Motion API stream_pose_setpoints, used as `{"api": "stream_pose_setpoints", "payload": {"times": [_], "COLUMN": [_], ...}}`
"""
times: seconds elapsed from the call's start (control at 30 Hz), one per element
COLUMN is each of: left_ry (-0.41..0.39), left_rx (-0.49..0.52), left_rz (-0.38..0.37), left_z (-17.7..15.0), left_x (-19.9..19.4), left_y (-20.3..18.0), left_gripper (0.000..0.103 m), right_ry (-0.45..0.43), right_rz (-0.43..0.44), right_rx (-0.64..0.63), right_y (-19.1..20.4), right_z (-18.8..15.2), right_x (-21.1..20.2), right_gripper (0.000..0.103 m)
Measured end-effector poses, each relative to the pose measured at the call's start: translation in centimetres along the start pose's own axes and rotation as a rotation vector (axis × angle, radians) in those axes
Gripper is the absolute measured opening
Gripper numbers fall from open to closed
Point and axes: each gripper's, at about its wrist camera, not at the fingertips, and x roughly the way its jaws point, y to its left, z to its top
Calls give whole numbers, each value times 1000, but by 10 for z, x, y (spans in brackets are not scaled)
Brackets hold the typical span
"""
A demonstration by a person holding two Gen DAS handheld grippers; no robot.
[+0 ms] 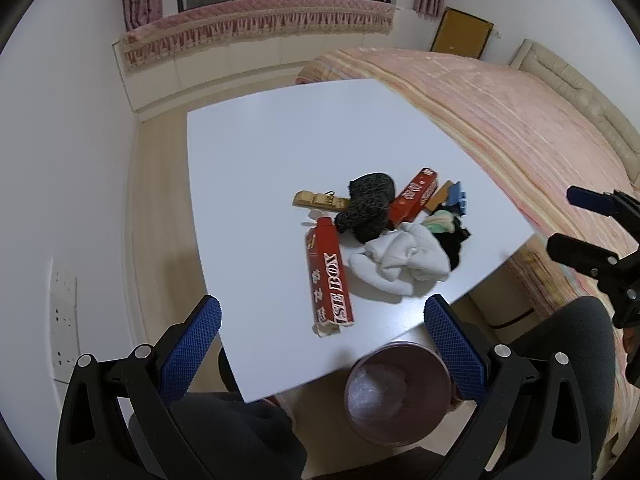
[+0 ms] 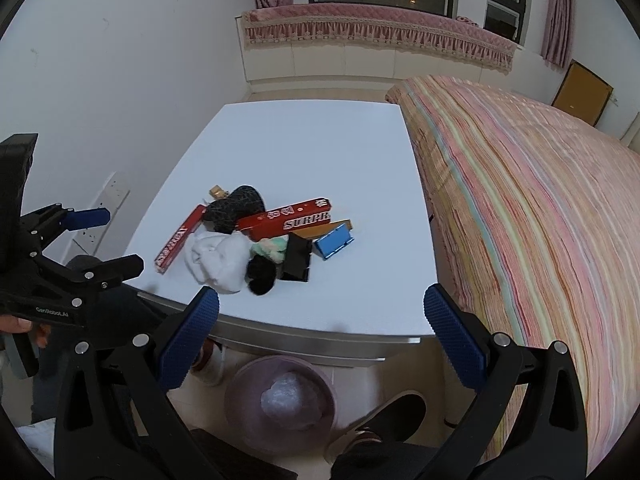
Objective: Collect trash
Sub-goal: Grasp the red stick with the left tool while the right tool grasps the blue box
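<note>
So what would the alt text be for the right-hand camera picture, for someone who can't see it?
A pile of trash, with red boxes, white cloth and a blue box, lies on a white table beside a striped bed. The open right gripper hangs above the table's near edge, over a pink bin on the floor. The left gripper, also open, is at the left.

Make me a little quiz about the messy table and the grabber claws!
1. True or false: both the left gripper and the right gripper are open and hold nothing.
2. Where is the trash bin? A) on the table B) on the floor by the table's near edge C) on the bed
3. Fill in: the two long boxes in the pile, such as the long box, are mostly ____.

Key: 1 true; 2 B; 3 red.
</note>
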Motion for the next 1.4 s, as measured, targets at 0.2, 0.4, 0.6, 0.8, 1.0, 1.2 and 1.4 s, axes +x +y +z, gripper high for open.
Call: {"api": "stream_pose_setpoints", "payload": {"times": [0.2,0.4,0.6,0.8,1.0,1.2,1.4], "left_ry": [33,59,74,68,82,75,72], "left_rx": [5,5,11,27,34,38,36], "left_rz": [20,31,45,59,46,32,24], "left_z": [0,1,5,13,20,27,27], "left_x": [20,37,48,53,61,63,59], "left_y": [4,10,17,22,26,30,35], "left_gripper": [97,97,97,97,83,71,40], "right_ry": [26,52,72,81,89,79,75], "right_rz": [-24,-28,-20,-9,4,37,41], "right_rx": [0,-9,-19,-54,-88,-115,-132], "right_y": [-14,-23,-29,-30,-30,-25,-18], "right_z": [5,9,12,19,25,30,33], "right_x": [23,46,71,90,102,108,108], "right_gripper": [100,100,100,96,78,63,38]}}
